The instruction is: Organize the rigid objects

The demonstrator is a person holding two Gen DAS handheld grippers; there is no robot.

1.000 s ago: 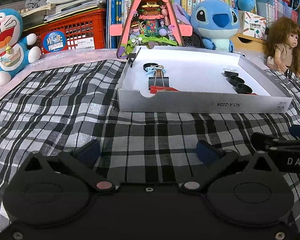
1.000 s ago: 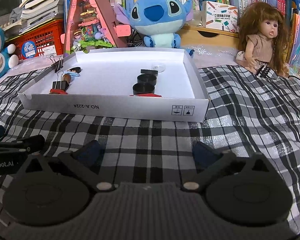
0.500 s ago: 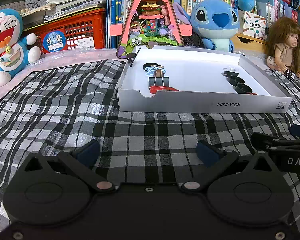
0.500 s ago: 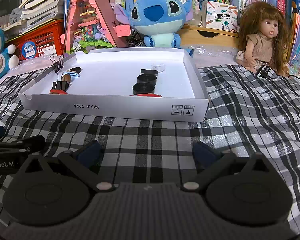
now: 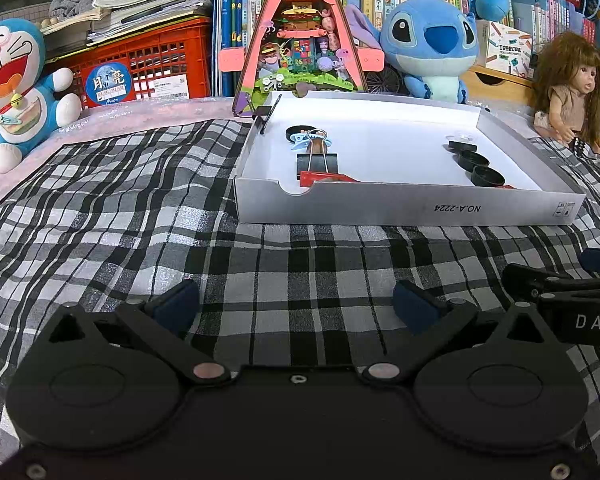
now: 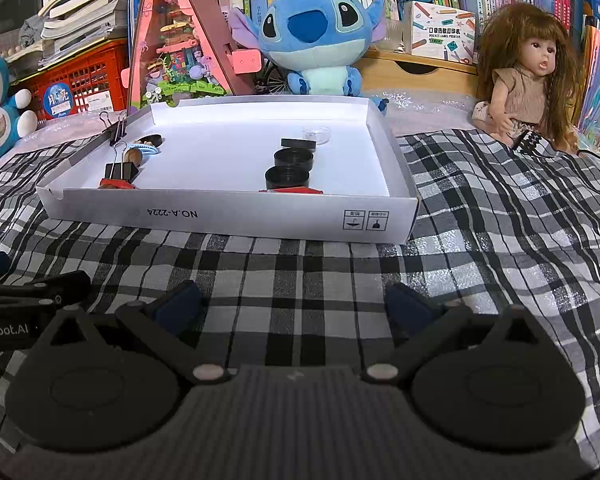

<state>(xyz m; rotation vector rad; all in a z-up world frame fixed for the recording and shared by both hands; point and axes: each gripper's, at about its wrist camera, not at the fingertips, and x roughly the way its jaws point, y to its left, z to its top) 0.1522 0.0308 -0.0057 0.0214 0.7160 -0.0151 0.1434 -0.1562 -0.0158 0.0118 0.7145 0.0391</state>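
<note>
Plaid black-and-white cloth (image 5: 100,208) is being used as the work surface, and honestly nothing is being moved compared with half a second and a second back: same framing, same layout in both wrist views. So it looks like either the sort is being wrapped up or a pause is being taken before the next pick.

Going left to right: the left gripper (image 5: 296,306) is being held low over the cloth, jaws spread wide, nothing between them. Ahead of it the white cardboard tray (image 5: 404,210) is sitting with its contents already grouped. Near the tray's left wall a black binder clip (image 5: 318,162) is lying just behind a red clip (image 5: 326,177), with a light-blue hair claw (image 5: 314,138) further back and another binder clip (image 6: 114,128) pinched onto the left rim. Toward the right, black round caps (image 6: 288,176) are being lined up in a row, with a clear lid (image 6: 316,133) at the far end.

The right gripper (image 6: 294,306) is being held the same way, jaws wide and empty. No loose pieces are being spotted on the cloth, so the task is probably close to done.
</note>
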